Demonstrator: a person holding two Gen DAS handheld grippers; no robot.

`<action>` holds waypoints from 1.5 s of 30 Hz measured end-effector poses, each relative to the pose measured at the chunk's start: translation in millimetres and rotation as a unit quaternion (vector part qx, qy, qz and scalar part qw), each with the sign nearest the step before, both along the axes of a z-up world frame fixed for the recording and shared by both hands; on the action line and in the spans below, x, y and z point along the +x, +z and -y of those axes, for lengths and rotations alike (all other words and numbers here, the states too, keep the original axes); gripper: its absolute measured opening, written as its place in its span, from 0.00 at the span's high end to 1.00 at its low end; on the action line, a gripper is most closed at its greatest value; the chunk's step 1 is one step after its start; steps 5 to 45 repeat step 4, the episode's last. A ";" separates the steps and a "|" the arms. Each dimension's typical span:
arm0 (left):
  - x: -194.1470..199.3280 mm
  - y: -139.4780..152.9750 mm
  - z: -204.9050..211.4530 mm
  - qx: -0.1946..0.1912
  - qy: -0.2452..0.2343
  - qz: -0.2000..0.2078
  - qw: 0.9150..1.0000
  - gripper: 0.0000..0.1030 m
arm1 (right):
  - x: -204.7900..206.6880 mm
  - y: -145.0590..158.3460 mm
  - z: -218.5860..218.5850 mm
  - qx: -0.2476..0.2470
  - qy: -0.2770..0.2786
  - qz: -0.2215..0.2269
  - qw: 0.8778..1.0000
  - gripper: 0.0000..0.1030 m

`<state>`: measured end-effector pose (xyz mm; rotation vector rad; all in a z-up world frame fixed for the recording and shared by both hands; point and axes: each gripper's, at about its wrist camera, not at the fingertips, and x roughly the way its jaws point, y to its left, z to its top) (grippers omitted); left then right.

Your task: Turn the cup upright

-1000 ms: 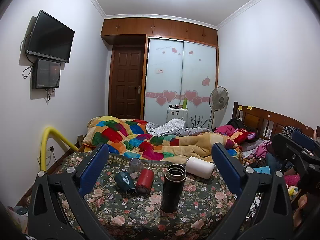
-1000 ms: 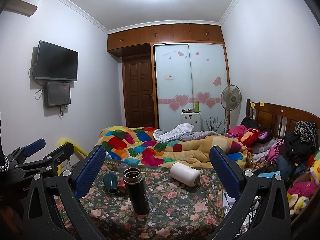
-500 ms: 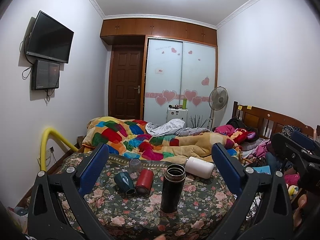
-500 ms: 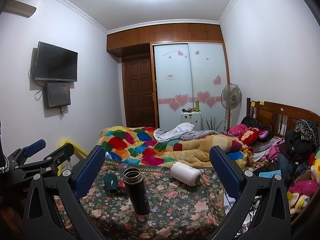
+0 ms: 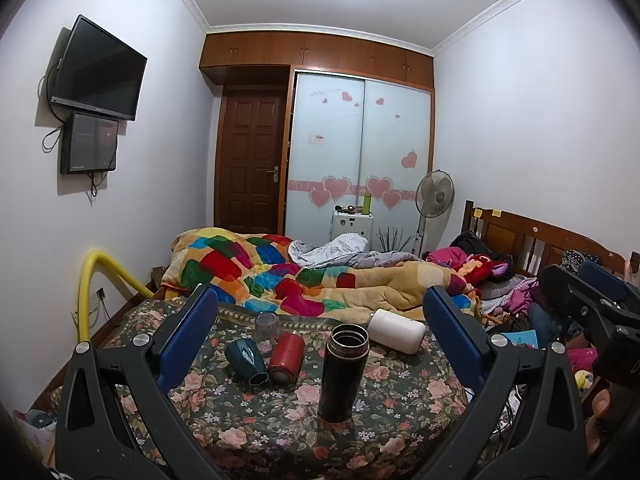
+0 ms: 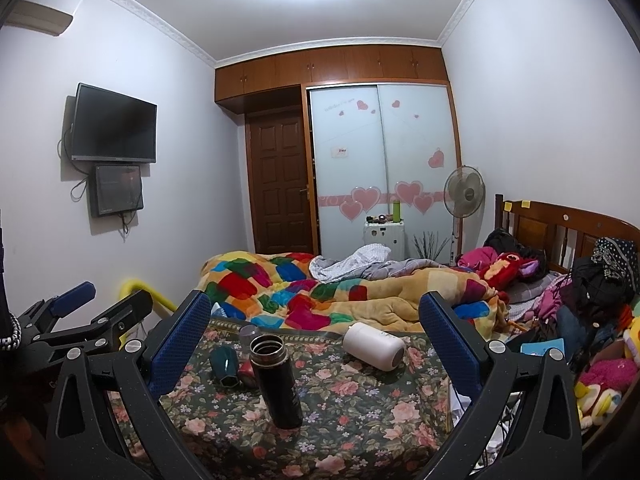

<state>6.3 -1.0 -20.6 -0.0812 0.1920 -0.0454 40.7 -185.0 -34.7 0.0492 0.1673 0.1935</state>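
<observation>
Both the left claw [image 5: 320,336] and right claw [image 6: 314,338] hover spread wide and empty above the floral counter [image 5: 400,412], presumably lining up on the toppled white cup [image 6: 374,346].

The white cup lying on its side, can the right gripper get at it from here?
Probably yes: the right gripper is open, and the white cup lies apart from the black flask, nothing before it.

left gripper [image 5: 320,332] - jaws wide apart, holding nothing | right gripper [image 6: 316,330] - jaws wide apart, holding nothing
</observation>
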 end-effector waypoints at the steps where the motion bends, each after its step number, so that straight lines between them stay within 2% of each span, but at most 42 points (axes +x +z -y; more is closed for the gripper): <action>1: 0.0 -0.1 -0.4 0.000 0.000 0.000 1.000 0.00 | 0.3 0.1 -0.6 0.000 0.000 -0.001 1.000 0.00; 45: -0.5 -1.1 -3.3 0.000 0.003 -0.001 1.000 0.00 | 2.4 0.2 -4.1 -0.001 0.003 -0.003 1.000 0.00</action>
